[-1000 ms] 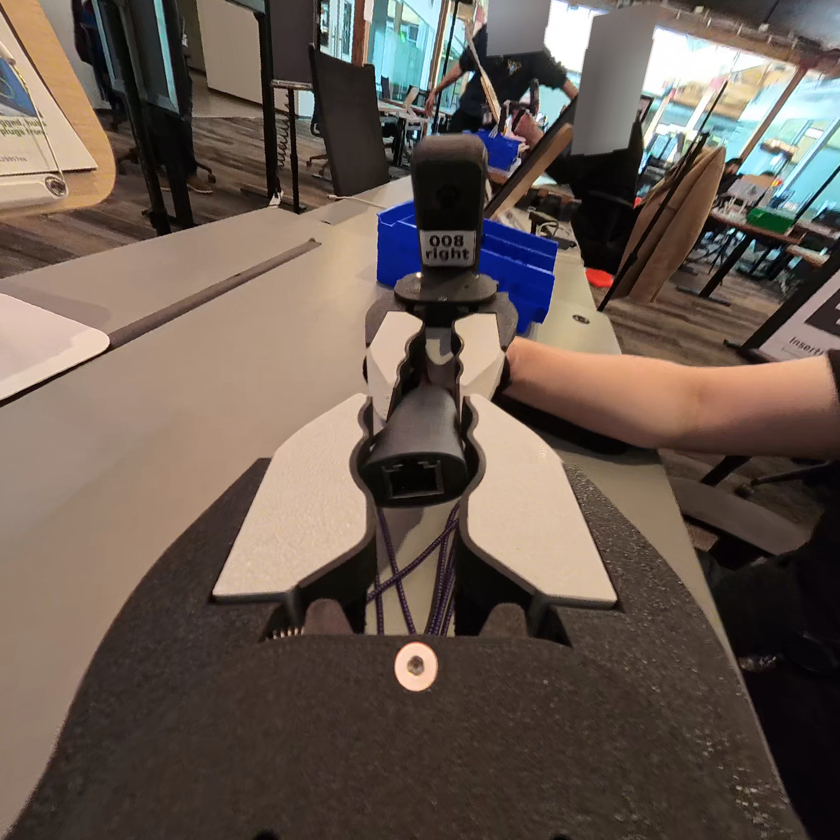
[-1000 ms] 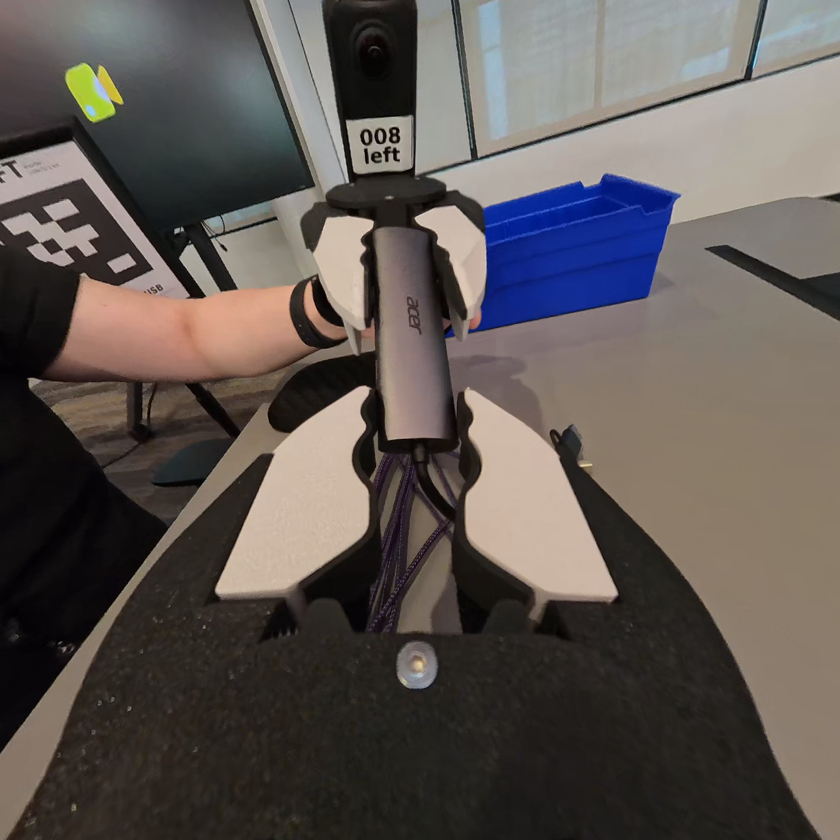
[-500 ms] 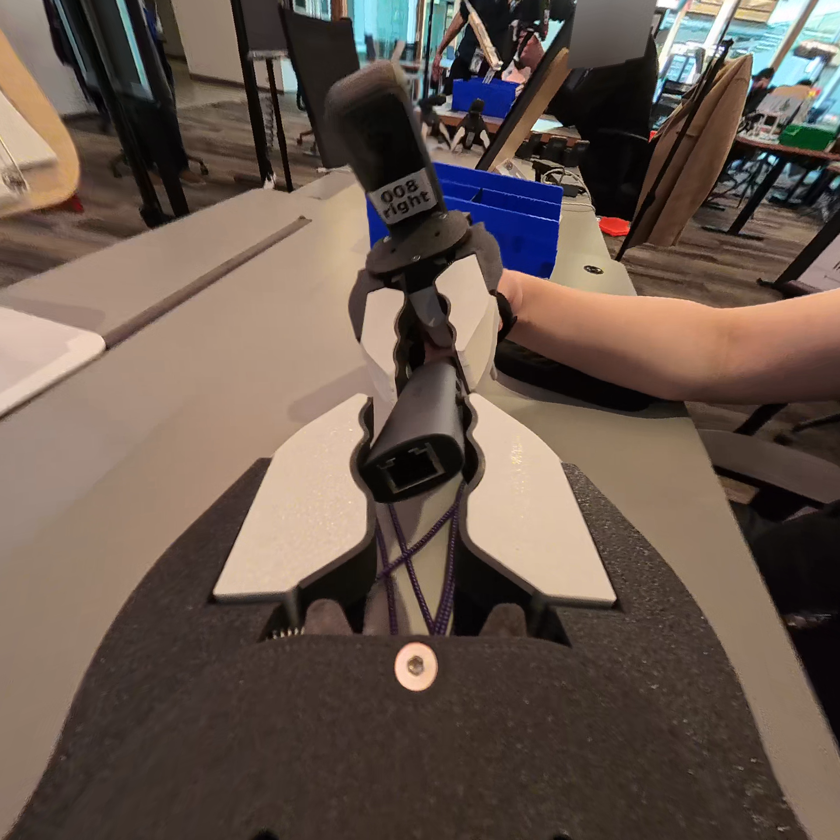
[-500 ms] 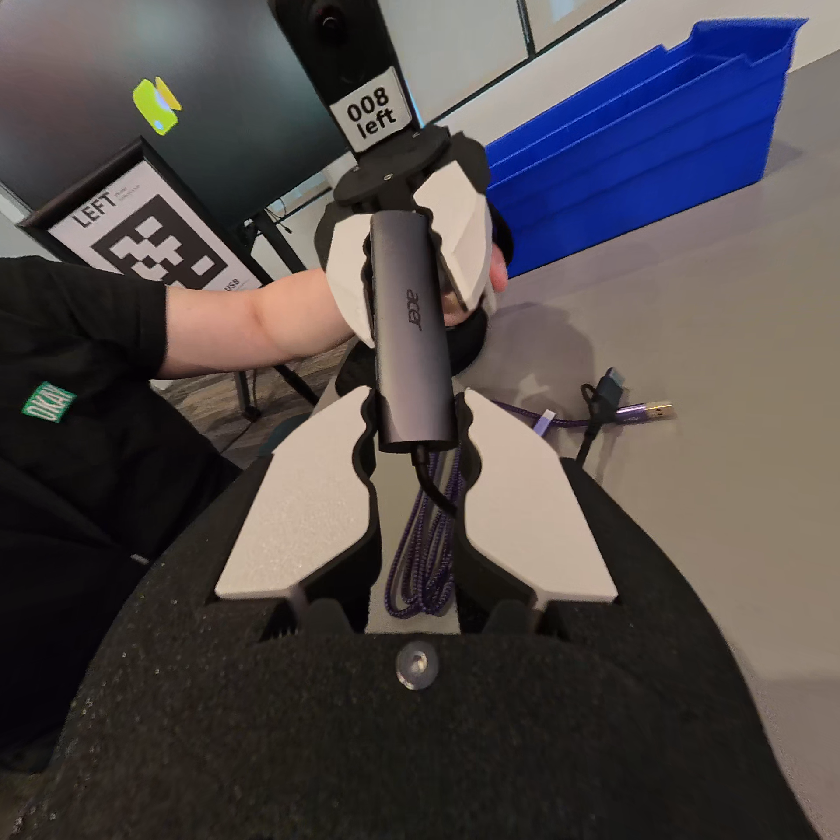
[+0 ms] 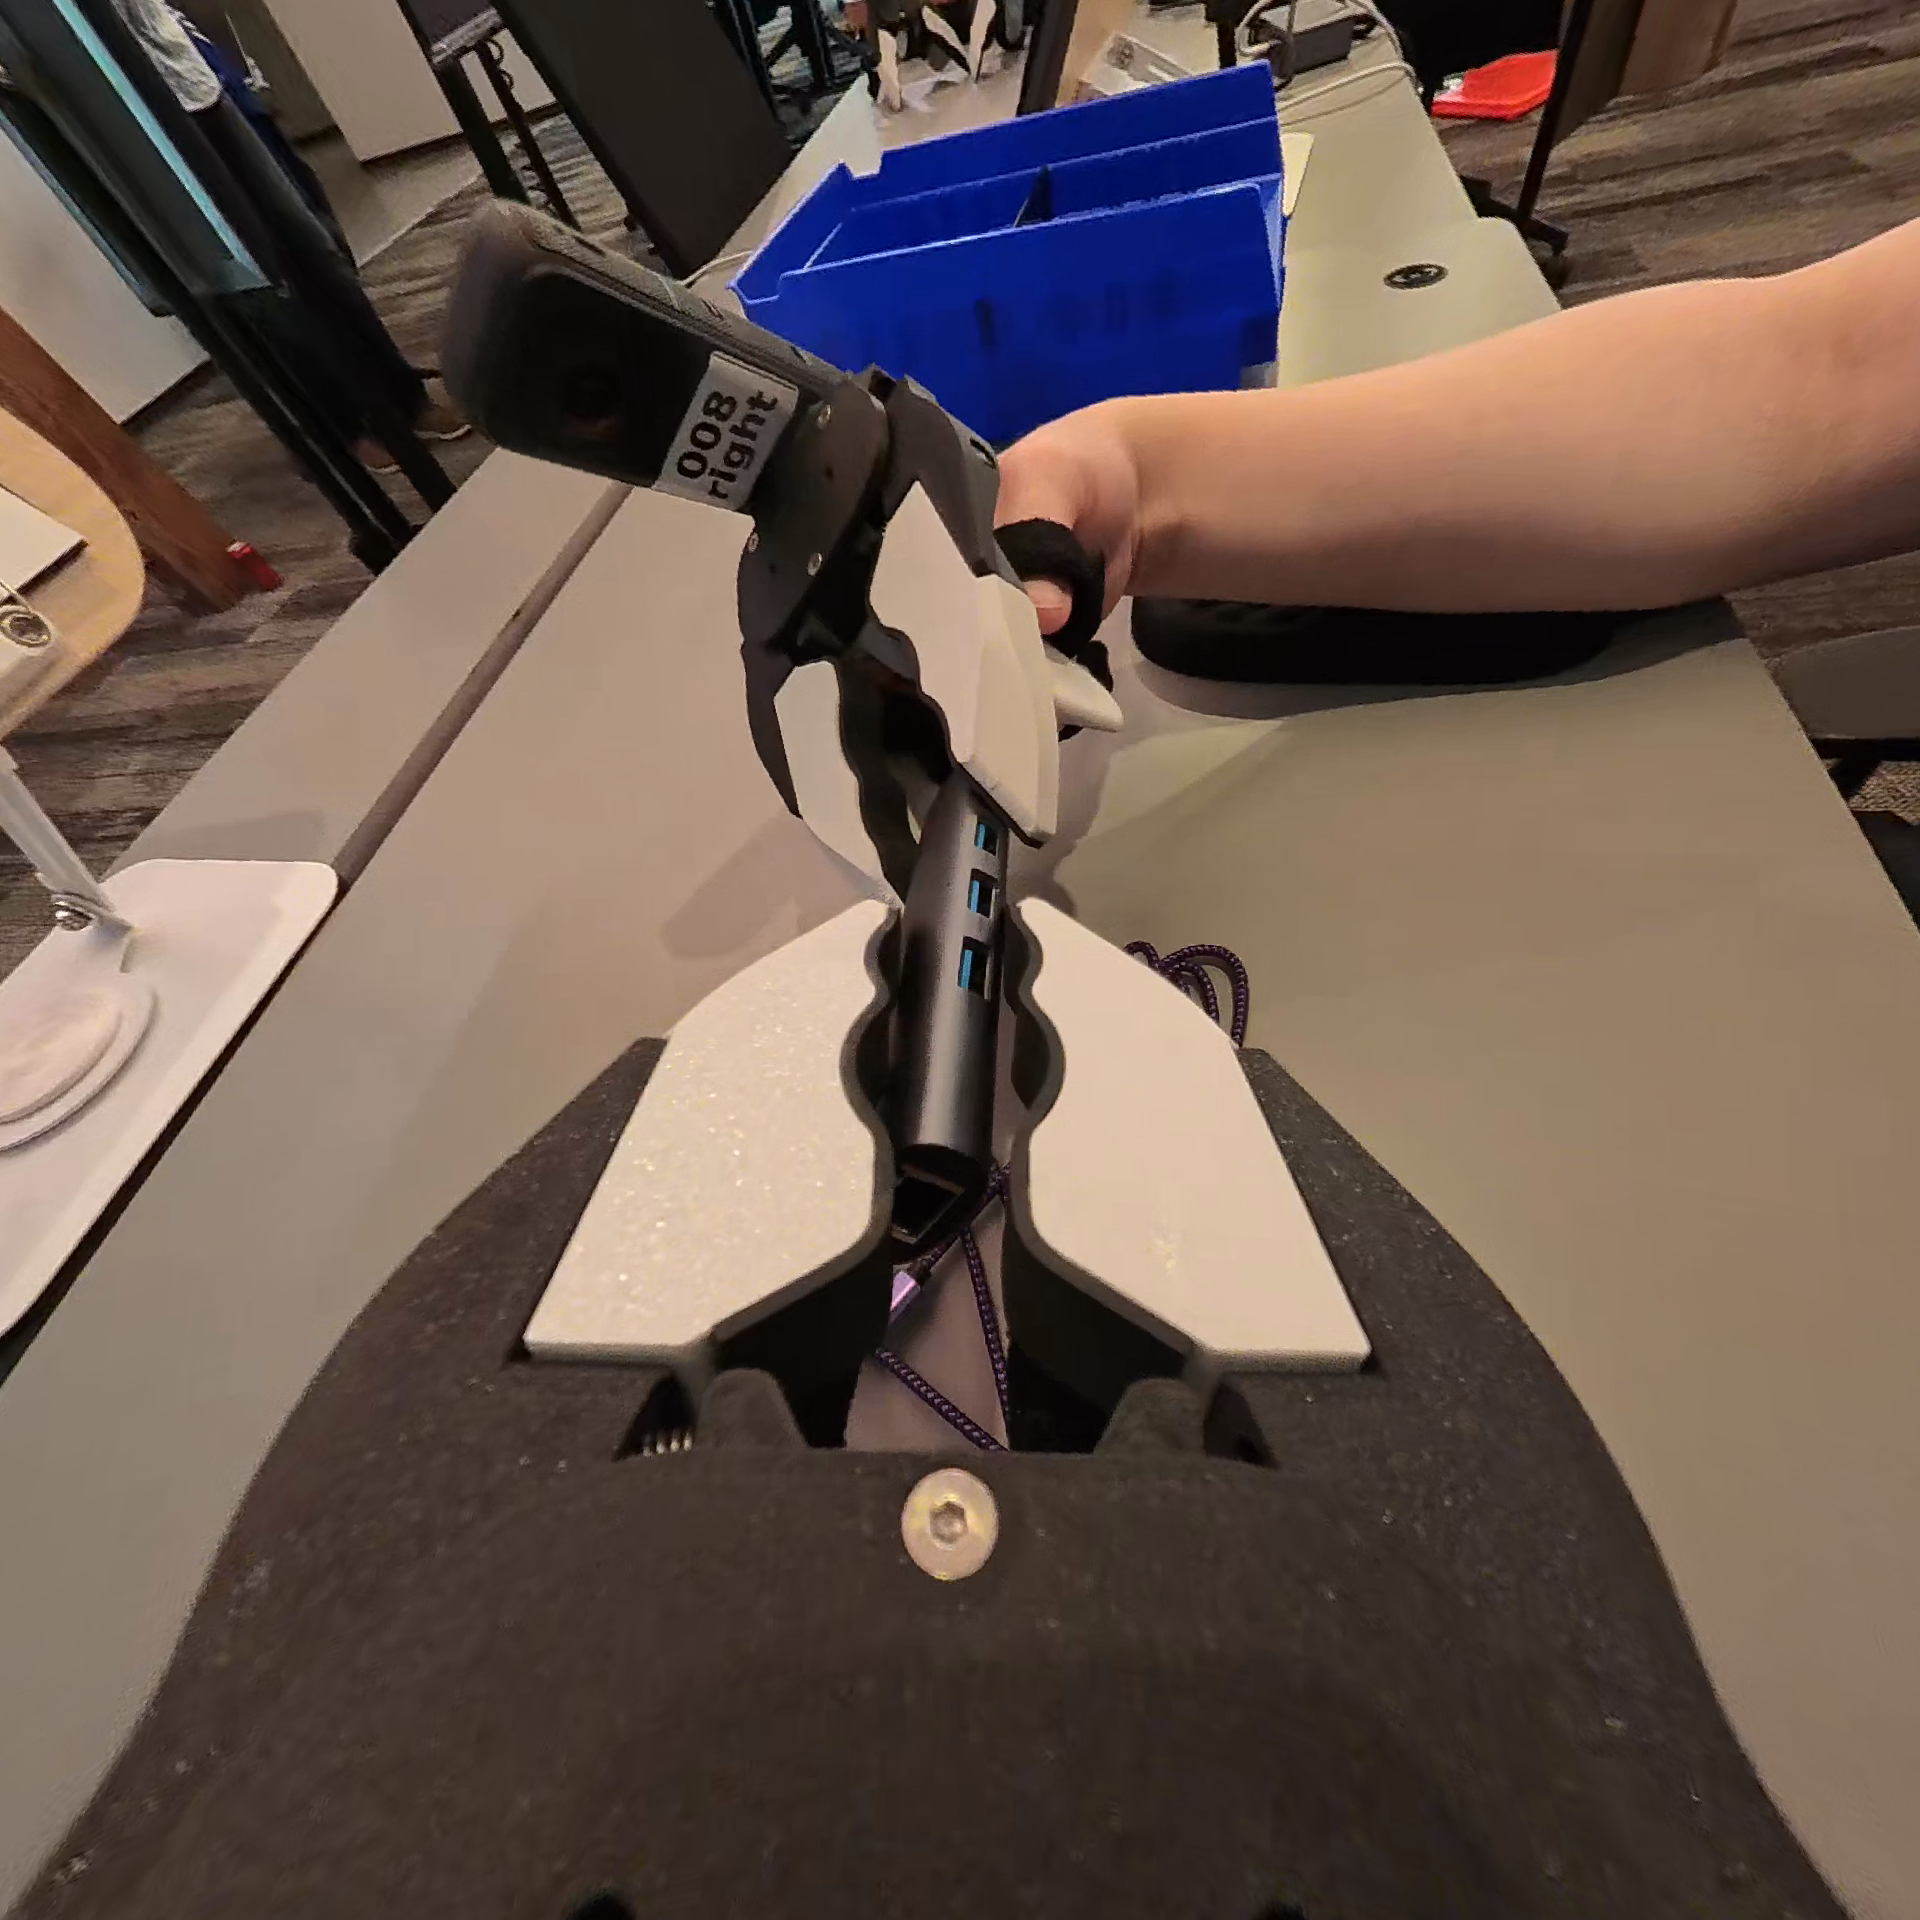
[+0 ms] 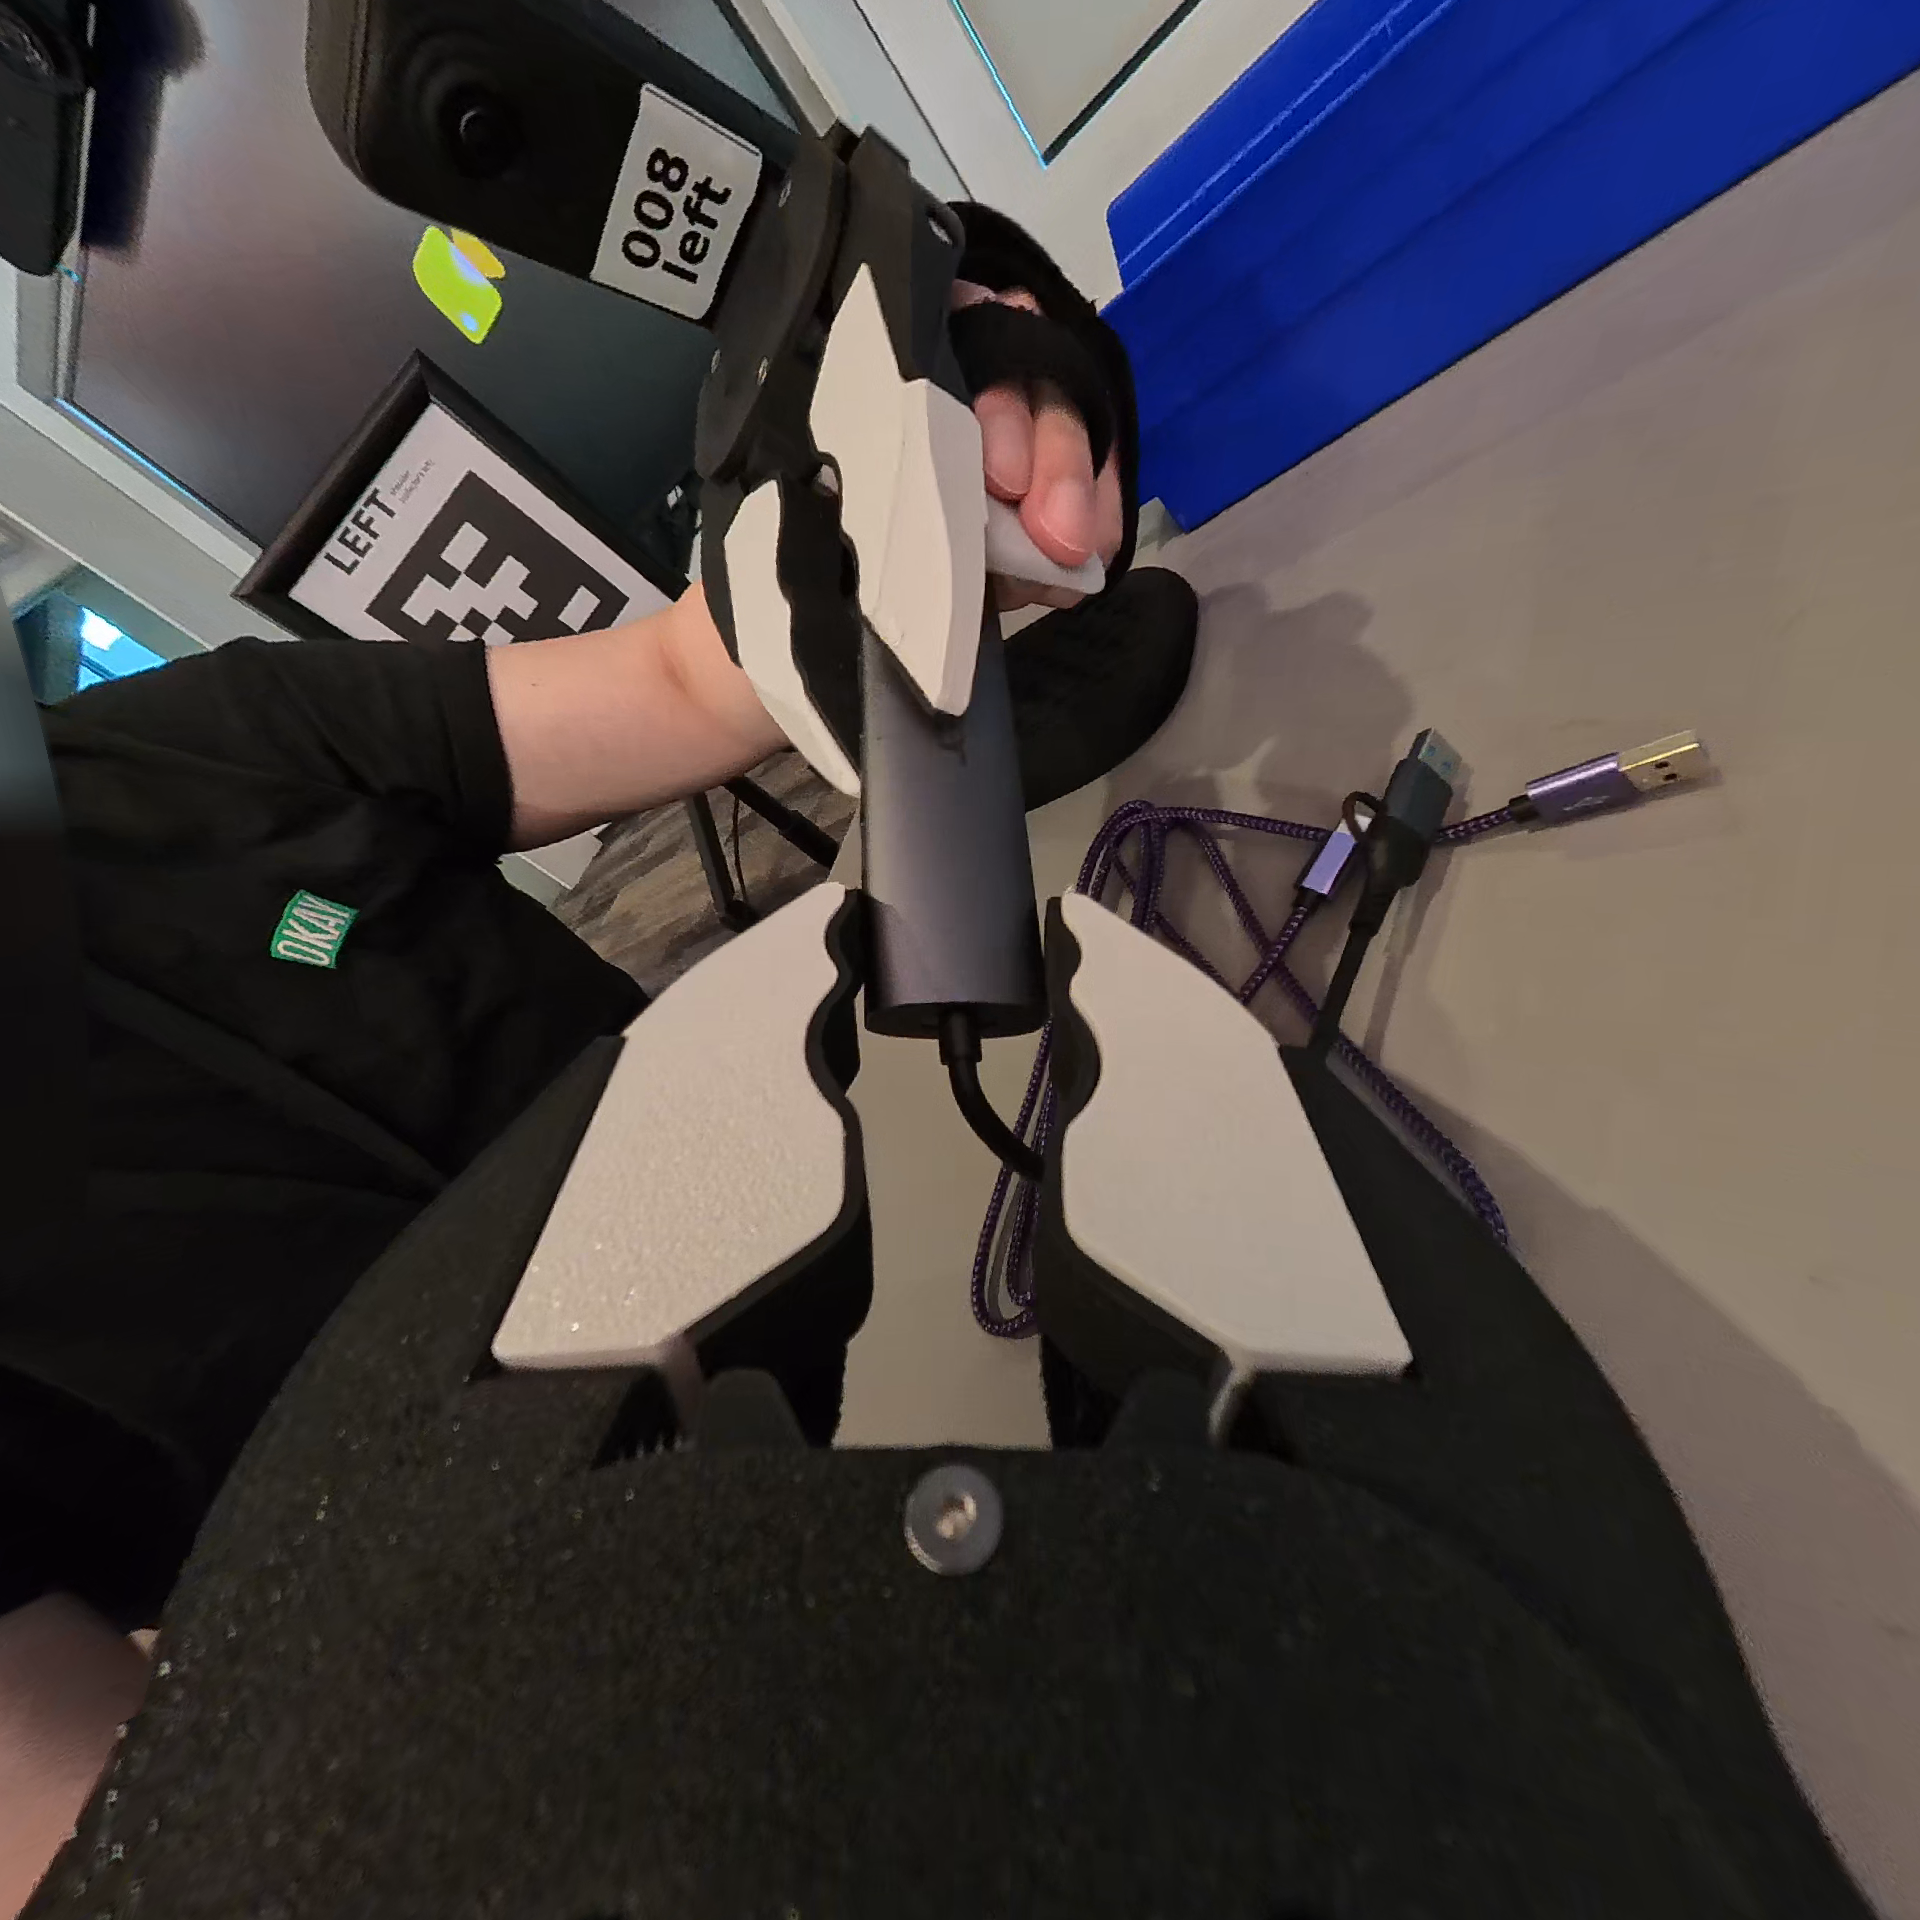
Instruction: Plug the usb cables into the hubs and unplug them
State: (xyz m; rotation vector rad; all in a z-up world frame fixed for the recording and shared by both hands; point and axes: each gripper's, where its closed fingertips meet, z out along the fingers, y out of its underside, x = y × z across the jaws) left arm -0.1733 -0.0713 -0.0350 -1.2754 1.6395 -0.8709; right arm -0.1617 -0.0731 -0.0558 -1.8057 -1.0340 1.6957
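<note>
A dark grey USB hub (image 5: 951, 1029) is held off the grey table (image 5: 1455, 935) by both grippers, one at each end. My left gripper (image 5: 951, 925) is shut on the end with a square port; three blue ports show on the hub's side. My right gripper (image 6: 951, 914) is shut on the other end of the hub (image 6: 945, 831), where its black lead comes out. A purple braided cable (image 6: 1174, 883) lies coiled on the table below, its gold plug (image 6: 1662, 758) free beside the lead's dark plug (image 6: 1423, 790). No cable is in the ports I can see.
A blue bin (image 5: 1039, 260) stands at the table's far edge, also in the right wrist view (image 6: 1455, 260). A white stand base (image 5: 156, 987) sits at the left. A person's arms reach in from the side. A framed patterned sign (image 6: 468, 561) stands off the table. My two grippers' fingertips are within a few centimetres of each other. The white stand base (image 5: 156, 987) is about equally far from each gripper, around 40 cm.
Both grippers have rolled and tipped over with the hub between them, bringing it lower over the cables. The hub's side ports now face the left camera.
</note>
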